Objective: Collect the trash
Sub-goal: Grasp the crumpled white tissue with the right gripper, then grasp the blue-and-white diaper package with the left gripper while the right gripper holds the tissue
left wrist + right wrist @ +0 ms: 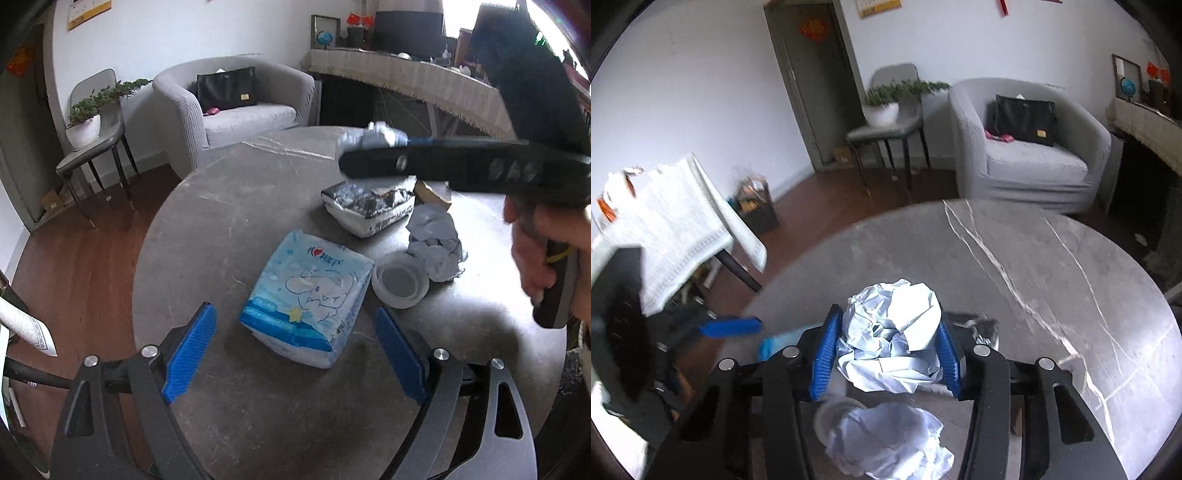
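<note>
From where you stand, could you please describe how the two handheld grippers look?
Both match: the left gripper and right gripper have dark grey to black skeletal linkage arms with cut-out openings, silver round pivot bolts, and ribbed bright blue finger pads. The right one's black handle carries a yellow band.

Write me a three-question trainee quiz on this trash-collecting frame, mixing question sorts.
1. True or false: the right claw is closed on a crumpled paper ball.
2. What lies on the table ahead of the open left claw? A) tissue pack B) globe C) black handbag
3. Fill in: beside the tissue pack stands a small round white ____, with more crumpled paper next to it.

Key: 1 true; 2 A; 3 cup
</note>
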A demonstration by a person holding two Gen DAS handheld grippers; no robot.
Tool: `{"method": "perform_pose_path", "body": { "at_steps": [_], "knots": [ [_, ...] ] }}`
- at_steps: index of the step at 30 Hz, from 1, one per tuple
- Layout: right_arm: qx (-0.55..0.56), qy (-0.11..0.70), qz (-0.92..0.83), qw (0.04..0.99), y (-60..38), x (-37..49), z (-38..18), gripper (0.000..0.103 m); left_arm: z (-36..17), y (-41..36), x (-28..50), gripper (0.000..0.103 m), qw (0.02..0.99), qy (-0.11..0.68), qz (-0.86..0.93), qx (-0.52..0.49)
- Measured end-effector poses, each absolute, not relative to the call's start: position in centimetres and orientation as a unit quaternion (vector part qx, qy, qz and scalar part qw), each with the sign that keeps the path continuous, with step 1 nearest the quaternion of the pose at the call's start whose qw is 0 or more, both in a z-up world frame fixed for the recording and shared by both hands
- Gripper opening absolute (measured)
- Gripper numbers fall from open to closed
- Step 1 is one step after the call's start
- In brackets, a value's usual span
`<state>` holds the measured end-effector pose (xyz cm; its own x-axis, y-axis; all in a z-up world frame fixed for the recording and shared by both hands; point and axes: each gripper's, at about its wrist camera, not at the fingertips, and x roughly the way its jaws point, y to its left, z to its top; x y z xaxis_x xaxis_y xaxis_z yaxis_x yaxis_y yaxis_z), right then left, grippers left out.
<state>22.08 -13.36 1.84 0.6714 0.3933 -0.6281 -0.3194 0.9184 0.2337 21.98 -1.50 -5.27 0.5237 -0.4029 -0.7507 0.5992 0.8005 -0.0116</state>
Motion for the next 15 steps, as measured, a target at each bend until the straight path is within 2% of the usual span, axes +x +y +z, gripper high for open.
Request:
{"method": "perform_pose_path", "body": {
  "at_steps": [8, 15],
  "knots": [
    [0.067, 0.353, 0.202, 0.911, -14.1, 22.1, 2.1, 0.049, -5.8, -2.1, 22.5, 0.087, 0.863, 0.397, -0.288, 0.125],
    [0.070, 0.352, 0.198, 0.912, -14.3, 22.0, 2.4, 0.049, -5.5, -2.8, 22.7, 0.067, 0.865, 0.390, -0.289, 0.128]
  ]
}}
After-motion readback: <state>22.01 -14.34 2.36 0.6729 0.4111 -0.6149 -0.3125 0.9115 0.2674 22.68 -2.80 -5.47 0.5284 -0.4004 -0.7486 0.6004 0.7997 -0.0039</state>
